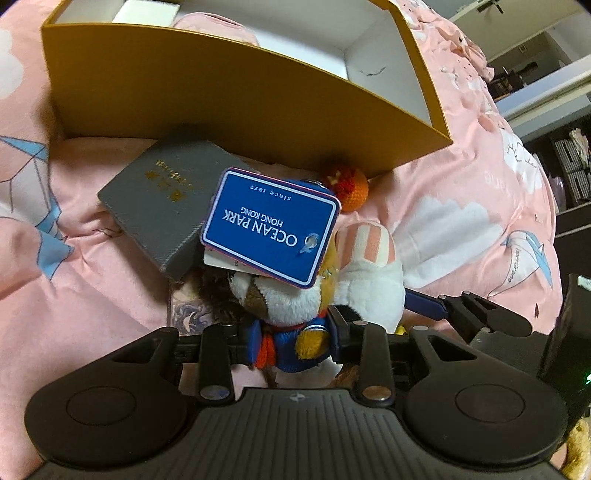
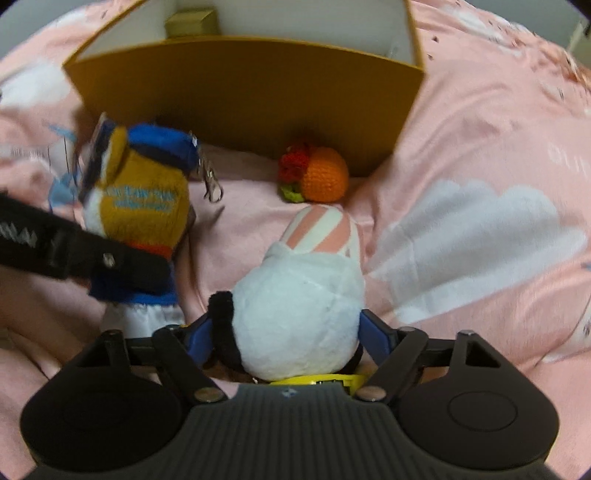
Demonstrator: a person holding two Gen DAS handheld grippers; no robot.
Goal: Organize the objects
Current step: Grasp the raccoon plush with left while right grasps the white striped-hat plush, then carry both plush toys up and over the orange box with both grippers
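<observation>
Plush toys are what both claws hold, on a pink bedspread (image 2: 480, 155) w/ white clouds and blue paper-crane print.

Left claw (image 1: 291, 339) is clamped on a brown-and-white plush (image 1: 291, 295) in a blue outfit w/ orange trim; its pads press the toy's body from both sides. A blue hang tag (image 1: 271, 225) stands up off the toy toward the camera, printed upside down in the left view: "OCEAN PARK", "HONG KONG", "since 1977", white text, pink-white border. From the right view the same plush (image 2: 147, 206) shows light blue stitched lettering on its brown back, too blurred to read, plus a blue cap and a metal clasp (image 2: 212, 184) hanging at its right.

Right claw (image 2: 291, 332) grips a white plush (image 2: 303, 306) w/ black bits near the pads and a pink-and-white striped part at its far end; blue fingers sit on either side of it. A yellow strip shows under it at the near edge, writing not legible.

Far side: open mustard-yellow box (image 1: 229, 96), white inside, w/ a small white box (image 1: 147, 13) in its far left corner. A grey book (image 1: 166, 199) w/ gold lettering, unreadable, lies partly under the box's near wall, left of the tag. An orange crochet ball (image 2: 321, 177) w/ red and green top rests on the bedspread just beside the box's near wall, beyond the white plush.
</observation>
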